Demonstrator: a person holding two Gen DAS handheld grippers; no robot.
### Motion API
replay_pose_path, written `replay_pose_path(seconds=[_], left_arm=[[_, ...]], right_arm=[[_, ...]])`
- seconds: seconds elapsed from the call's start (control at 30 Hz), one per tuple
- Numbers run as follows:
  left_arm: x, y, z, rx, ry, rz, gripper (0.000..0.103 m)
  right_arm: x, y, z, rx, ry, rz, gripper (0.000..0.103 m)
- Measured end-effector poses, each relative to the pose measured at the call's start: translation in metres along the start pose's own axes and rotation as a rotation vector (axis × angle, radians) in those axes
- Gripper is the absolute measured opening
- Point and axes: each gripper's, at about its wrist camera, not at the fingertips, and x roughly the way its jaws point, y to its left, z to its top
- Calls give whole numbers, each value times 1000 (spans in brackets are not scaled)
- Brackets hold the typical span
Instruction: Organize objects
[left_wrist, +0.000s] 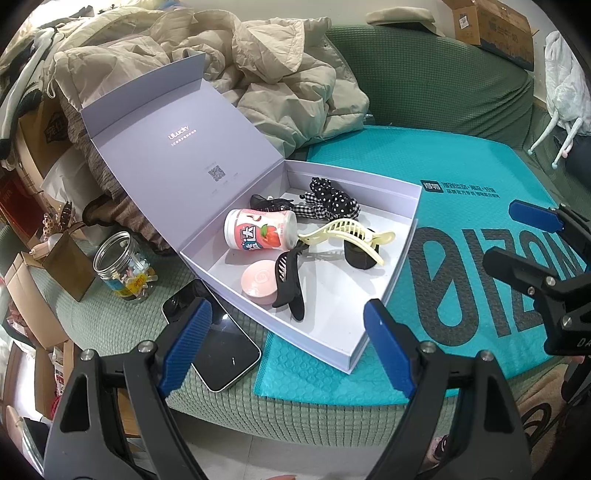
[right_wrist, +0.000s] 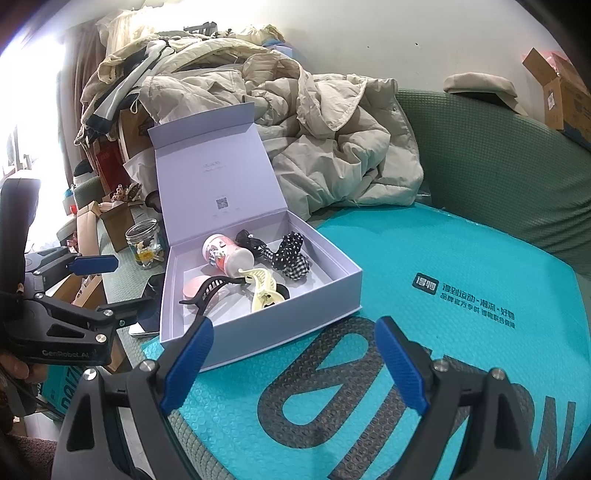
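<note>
Lavender cardboard box (left_wrist: 384, 291), lid raised, rests on a teal bubble mailer (left_wrist: 461, 229) atop a green sofa; inside lie a cream claw clip (left_wrist: 345, 230), pink round compact (left_wrist: 258, 281) and peach-print bottle (left_wrist: 258, 229). Left gripper (left_wrist: 286, 343) and right gripper (right_wrist: 295, 363) hover wide open, empty.

The left gripper (left_wrist: 288, 347) points forward and downward, its two blue-padded fingers (left_wrist: 186, 343) spread wide with nothing clamped between them. The right gripper (right_wrist: 293, 363) is angled down likewise, jaws wide apart and empty. Each shows in the other's view, side by side. A hand (right_wrist: 16, 369) grips the left gripper's black handle.
</note>
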Motion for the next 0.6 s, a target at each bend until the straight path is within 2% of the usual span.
replay_pose_path(seconds=[0.6], left_arm=[[2,1,1,13,14,-10,84]], right_arm=[[6,-1,-4,14,24,-3,90]])
